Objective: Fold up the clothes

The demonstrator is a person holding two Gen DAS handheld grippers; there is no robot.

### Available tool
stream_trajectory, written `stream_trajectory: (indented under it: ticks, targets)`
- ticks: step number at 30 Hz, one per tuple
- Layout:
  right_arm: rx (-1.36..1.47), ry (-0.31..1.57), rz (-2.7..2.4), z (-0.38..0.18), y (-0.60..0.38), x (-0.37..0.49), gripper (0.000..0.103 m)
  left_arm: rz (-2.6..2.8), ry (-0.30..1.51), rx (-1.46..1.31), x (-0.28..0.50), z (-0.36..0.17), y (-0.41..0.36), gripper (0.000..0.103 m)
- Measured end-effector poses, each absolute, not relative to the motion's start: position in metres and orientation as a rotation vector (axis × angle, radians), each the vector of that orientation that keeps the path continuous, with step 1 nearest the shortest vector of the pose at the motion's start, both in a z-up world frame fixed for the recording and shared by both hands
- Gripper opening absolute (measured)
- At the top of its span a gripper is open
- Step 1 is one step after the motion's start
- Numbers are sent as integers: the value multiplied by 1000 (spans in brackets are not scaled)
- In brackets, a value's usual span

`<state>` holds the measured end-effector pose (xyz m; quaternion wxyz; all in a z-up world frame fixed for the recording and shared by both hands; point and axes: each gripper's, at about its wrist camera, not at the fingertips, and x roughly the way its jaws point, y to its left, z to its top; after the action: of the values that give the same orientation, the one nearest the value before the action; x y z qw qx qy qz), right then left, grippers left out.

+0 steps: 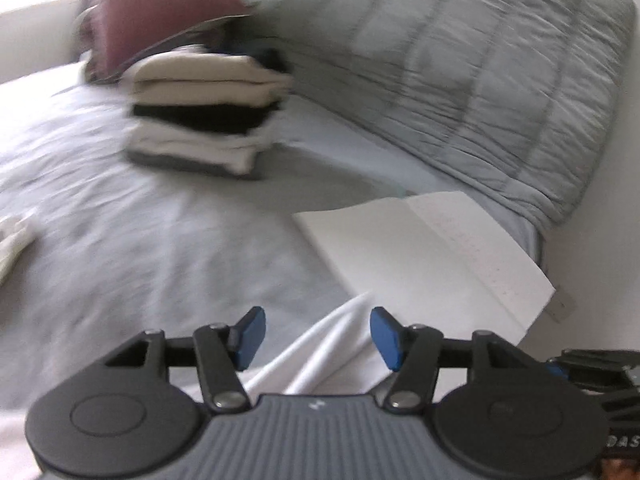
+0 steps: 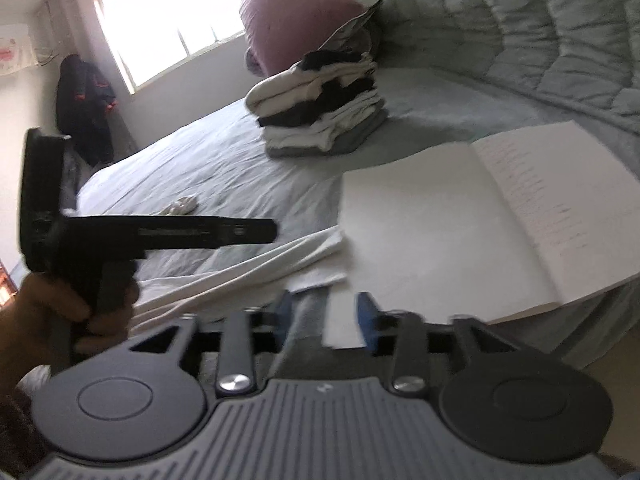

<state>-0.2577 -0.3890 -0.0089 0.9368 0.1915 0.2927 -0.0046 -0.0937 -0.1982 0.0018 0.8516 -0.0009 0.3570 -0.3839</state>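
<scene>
Gaping wide, both grippers, left (image 1: 316,334) and right (image 2: 325,322), hold nothing; the near white garment (image 1: 320,360) could slip when pinched

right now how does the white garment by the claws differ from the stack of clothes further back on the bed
The white garment lies loose and rumpled in long creases; the stack of clothes is neatly folded in layers. The garment is a single white piece, while the stack mixes cream, black, white and grey. The garment lies right at the open left claw and right claw; the stack sits beside the pink pillow. Both rest on the grey bedsheet.
</scene>
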Motion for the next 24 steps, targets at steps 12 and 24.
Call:
stream_trajectory:
  ticks: [12, 24]
  targets:
    - [554, 651, 23, -28, -369, -226, 42, -830, 698, -14, -141, -14, -96, 58]
    - [660, 578, -109, -50, -364, -195, 26, -834, 633, 203, -154, -50, -114, 20]
